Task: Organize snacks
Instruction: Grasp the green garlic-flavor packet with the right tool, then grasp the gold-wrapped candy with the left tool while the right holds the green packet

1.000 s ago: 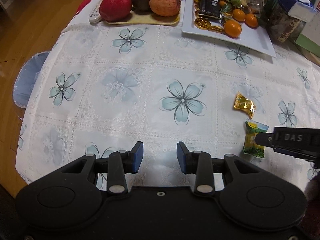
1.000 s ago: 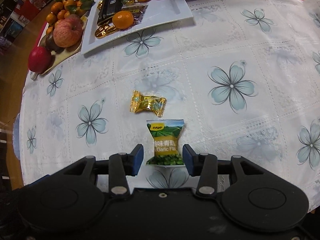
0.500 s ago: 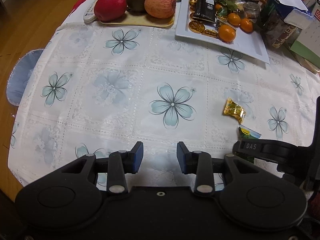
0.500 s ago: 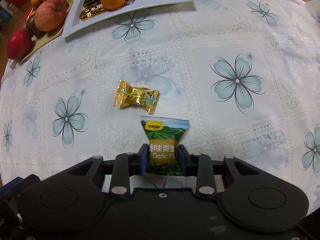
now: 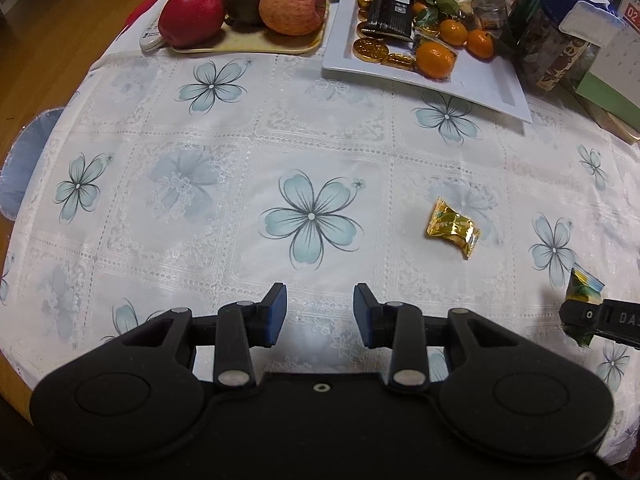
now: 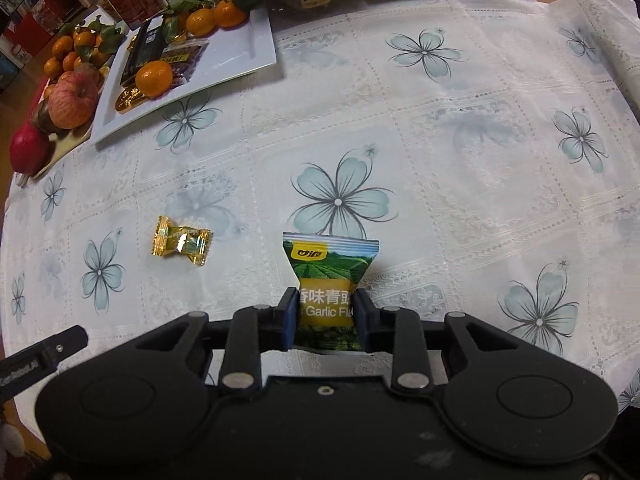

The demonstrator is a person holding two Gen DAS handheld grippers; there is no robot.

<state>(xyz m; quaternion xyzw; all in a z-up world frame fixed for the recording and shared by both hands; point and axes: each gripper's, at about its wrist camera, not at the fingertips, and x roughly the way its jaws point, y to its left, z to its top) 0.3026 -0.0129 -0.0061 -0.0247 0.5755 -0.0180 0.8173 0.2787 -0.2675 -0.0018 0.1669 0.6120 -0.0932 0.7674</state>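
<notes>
So the right gripper [image 6: 325, 314] just clamped the green pea packet [image 6: 329, 280] and lifted it, white tray [image 6: 224, 68] at 11 o'clock likely next, left gripper [image 5: 320, 310] spread empty.

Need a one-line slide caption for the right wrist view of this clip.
Right gripper shut on a green garlic-flavour snack packet above the floral tablecloth, with a gold-wrapped candy lying to its left.

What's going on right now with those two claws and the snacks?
Right gripper shut on green pea packet. Left gripper open, empty. Gold candy loose on tablecloth. Nothing blocking.
</notes>
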